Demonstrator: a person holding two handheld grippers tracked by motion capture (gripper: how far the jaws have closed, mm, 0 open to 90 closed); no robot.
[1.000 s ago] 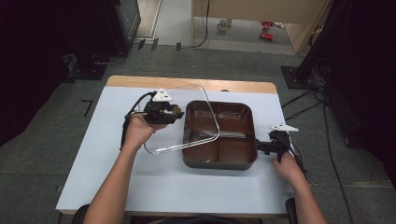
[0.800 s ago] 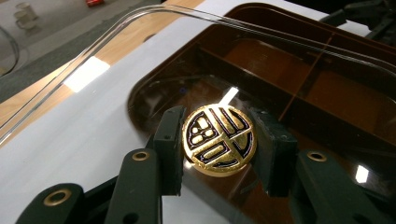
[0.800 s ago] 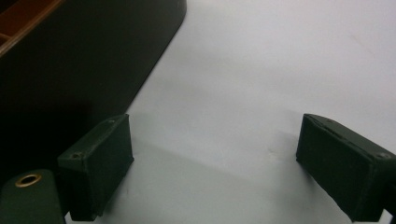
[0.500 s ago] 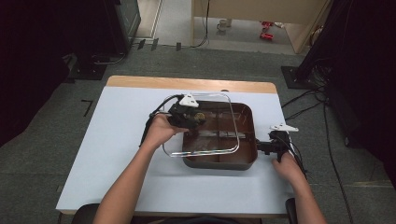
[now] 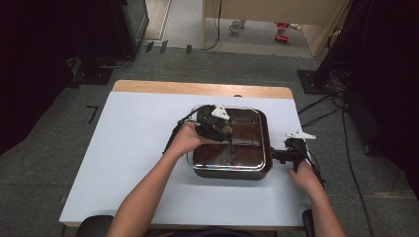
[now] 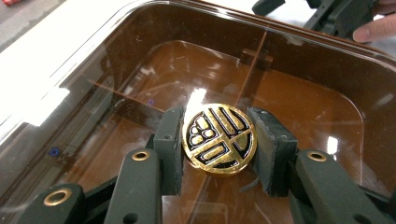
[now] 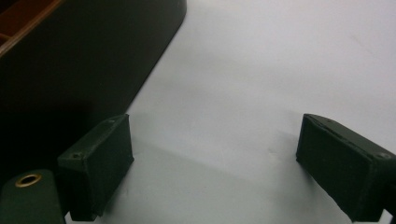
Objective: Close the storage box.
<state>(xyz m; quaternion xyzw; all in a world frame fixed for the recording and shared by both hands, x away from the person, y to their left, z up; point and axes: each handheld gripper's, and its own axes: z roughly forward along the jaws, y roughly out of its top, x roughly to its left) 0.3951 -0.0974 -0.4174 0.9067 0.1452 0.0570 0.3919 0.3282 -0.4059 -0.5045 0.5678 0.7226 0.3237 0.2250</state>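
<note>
The left gripper [image 6: 218, 140] clenched the gold knob [image 6: 218, 138] of the clear lid [image 5: 232, 140], which lay on the brown pan [image 5: 230, 170] right of the worktop's [image 5: 128, 148] centre. At the pan's three o'clock side, the right gripper [image 7: 212, 168] rested with fingers released, grasping nothing.

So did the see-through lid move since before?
Yes. The glass lid, held by its gold knob in the left gripper, went rightward and down from tilted off the brown pan's left side to lying over it.
</note>
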